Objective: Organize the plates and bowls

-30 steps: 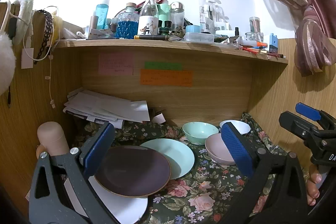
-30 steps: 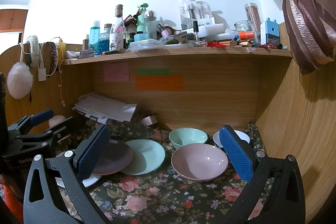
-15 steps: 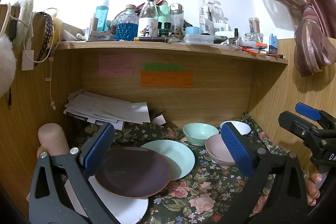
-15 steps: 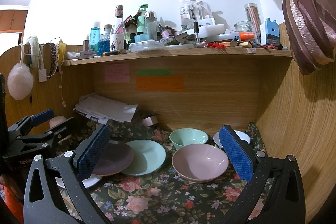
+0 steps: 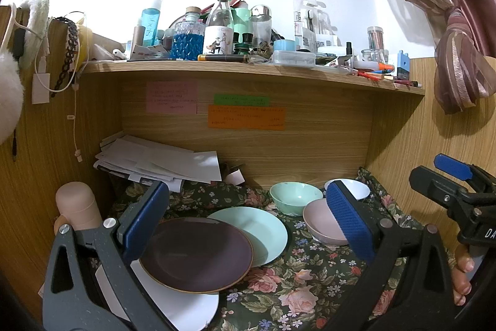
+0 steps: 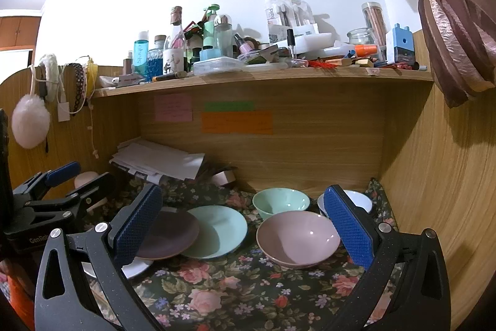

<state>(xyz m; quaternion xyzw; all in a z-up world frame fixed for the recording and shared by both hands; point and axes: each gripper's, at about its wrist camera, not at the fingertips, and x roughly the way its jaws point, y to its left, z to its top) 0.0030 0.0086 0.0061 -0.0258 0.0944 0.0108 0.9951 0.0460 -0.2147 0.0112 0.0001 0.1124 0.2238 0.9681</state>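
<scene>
The desk (image 6: 235,297) under the shelf is spread with a dark floral cloth, and all the crockery sits on it. Largest are the three plates at the left, overlapping like fallen cards: a white plate (image 5: 183,303) lowest and nearest, a dark purple plate (image 5: 198,253) lying across it, and a mint plate (image 5: 260,228) tucked partly beneath the purple one's far edge. To their right stand three bowls: a pink bowl (image 6: 297,238) in front, a mint bowl (image 6: 280,202) behind it, and a white bowl (image 6: 356,202) in the back corner, half hidden by a gripper finger, so whether it touches the pink one is hard to say.

The left hand-held gripper (image 5: 248,219) hovers above the plates with its jaws wide apart and empty; the right hand-held gripper (image 6: 245,225) hangs over the bowls, likewise spread and holding nothing.

These pieces look rigid, smooth and glossy; whether ceramic or melamine cannot be told, so they are best treated as breakable and slippery. A plate offers only its thin rim: the purple one's raised near edge, where it overhangs the white plate, seems the easiest purchase. A bowl's wall is better, one pad inside and one outside at the lip. Nesting should be done gently to avoid chipping.
</scene>
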